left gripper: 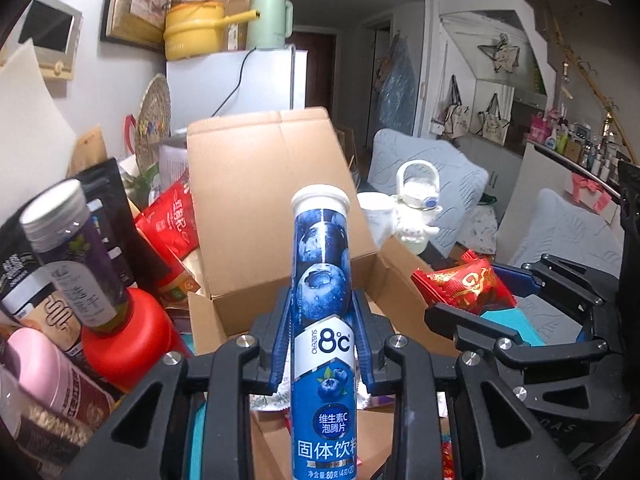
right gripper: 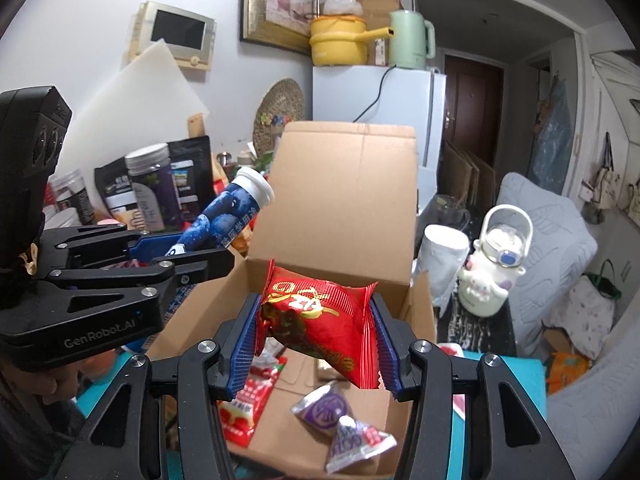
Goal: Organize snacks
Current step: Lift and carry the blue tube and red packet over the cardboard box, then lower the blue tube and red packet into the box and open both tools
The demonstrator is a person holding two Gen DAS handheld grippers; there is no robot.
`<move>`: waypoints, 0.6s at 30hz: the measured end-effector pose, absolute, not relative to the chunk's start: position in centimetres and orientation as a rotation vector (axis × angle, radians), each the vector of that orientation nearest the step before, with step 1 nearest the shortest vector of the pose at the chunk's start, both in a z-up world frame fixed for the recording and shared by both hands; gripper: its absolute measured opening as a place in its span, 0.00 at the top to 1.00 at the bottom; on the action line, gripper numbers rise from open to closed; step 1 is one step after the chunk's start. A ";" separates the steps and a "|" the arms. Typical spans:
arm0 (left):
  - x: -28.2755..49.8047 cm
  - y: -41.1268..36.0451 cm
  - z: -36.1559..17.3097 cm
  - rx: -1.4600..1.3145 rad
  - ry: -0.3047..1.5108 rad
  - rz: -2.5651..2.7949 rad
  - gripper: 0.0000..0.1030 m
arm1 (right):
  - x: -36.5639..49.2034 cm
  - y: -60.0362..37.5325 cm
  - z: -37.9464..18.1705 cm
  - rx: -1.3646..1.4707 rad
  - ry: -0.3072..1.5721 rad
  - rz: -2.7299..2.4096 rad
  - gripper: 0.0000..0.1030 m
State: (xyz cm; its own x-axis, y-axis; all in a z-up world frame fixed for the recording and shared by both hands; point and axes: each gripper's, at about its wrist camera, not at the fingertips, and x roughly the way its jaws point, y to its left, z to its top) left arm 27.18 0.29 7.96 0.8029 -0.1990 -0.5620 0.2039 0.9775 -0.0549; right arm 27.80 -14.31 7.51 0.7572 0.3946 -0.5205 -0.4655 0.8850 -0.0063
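My left gripper (left gripper: 322,312) is shut on a tall blue blueberry tablet tube (left gripper: 323,320) with a white cap, held upright in front of the open cardboard box (left gripper: 248,200). From the right wrist view that tube (right gripper: 228,212) tilts at the box's left side. My right gripper (right gripper: 316,320) is shut on a red snack packet (right gripper: 320,316) above the box (right gripper: 352,184) opening. The same red packet (left gripper: 464,284) shows at the right in the left wrist view. Inside the box lie a red strawberry packet (right gripper: 248,404) and two small purple-and-silver packets (right gripper: 324,408).
Left of the box stand a grape-label jar (left gripper: 72,256), a red lid (left gripper: 128,340), a pink bottle (left gripper: 44,368) and dark bags (right gripper: 120,184). A white cup (right gripper: 444,264) and white character bottle (right gripper: 496,272) stand to the right. A fridge (right gripper: 376,92) stands behind.
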 end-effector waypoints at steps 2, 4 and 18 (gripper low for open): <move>28.5 0.5 7.4 0.007 0.624 -0.204 0.73 | 28.7 -14.1 7.1 -0.142 0.545 0.468 0.50; 29.6 0.6 7.0 0.012 0.641 -0.191 0.73 | 29.9 -14.0 6.7 -0.139 0.568 0.467 0.50; 36.0 0.7 1.7 0.069 0.831 -0.097 0.73 | 36.6 -12.6 1.8 -0.177 0.765 0.442 0.49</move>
